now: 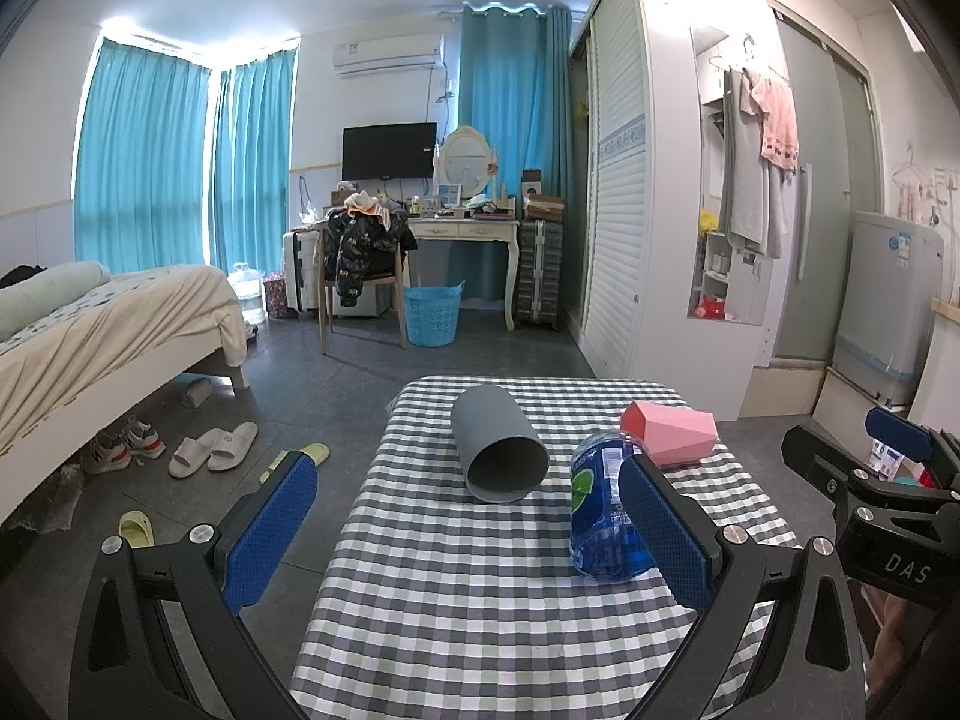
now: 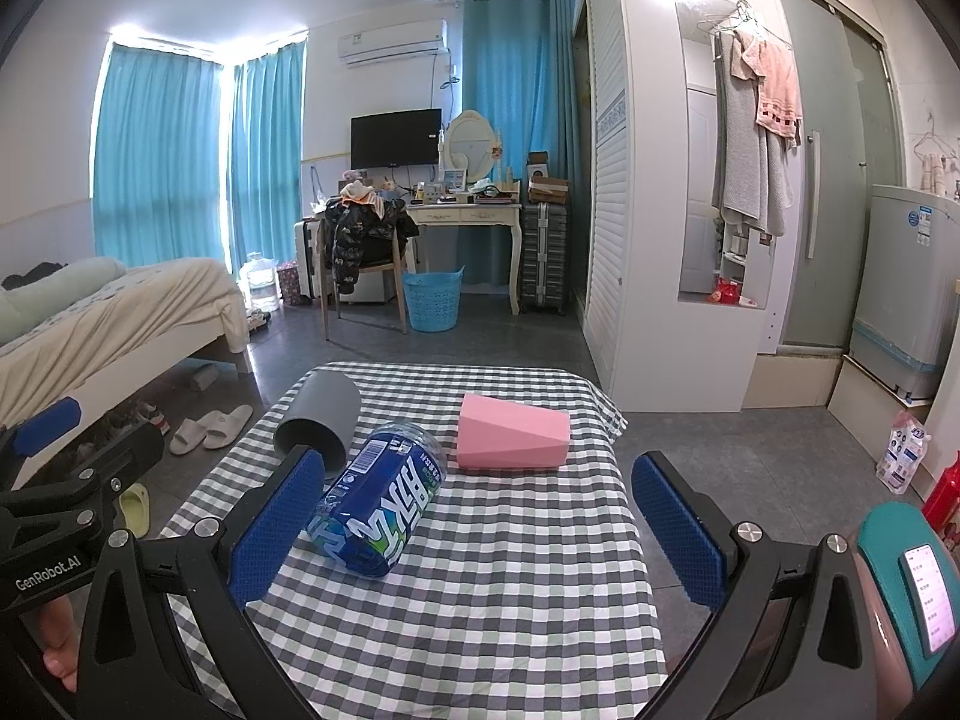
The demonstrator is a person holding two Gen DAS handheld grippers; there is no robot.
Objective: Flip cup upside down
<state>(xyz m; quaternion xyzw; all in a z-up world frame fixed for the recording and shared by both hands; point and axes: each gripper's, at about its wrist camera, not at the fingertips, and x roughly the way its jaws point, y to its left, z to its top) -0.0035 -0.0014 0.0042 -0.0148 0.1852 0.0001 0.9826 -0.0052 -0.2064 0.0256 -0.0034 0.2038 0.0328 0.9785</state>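
Three vessels lie on their sides on a checked tablecloth (image 1: 480,600). A grey cup (image 1: 501,447) has its open mouth turned toward me. To its right are a blue labelled container (image 1: 600,510) and a pink faceted cup (image 1: 669,429). My left gripper (image 1: 468,480) is open just short of the grey cup, its right finger in front of the blue container. In the right wrist view my right gripper (image 2: 480,468) is open, with the grey cup (image 2: 321,423), blue container (image 2: 384,504) and pink cup (image 2: 513,432) ahead of it. Neither gripper holds anything.
The small table (image 2: 510,570) drops to grey floor on all sides. A bed (image 1: 108,324) and slippers (image 1: 213,450) are to the left, a white wardrobe (image 1: 624,210) to the right, and a chair (image 1: 360,276) and blue basket (image 1: 432,315) beyond. A phone (image 2: 927,594) shows at lower right.
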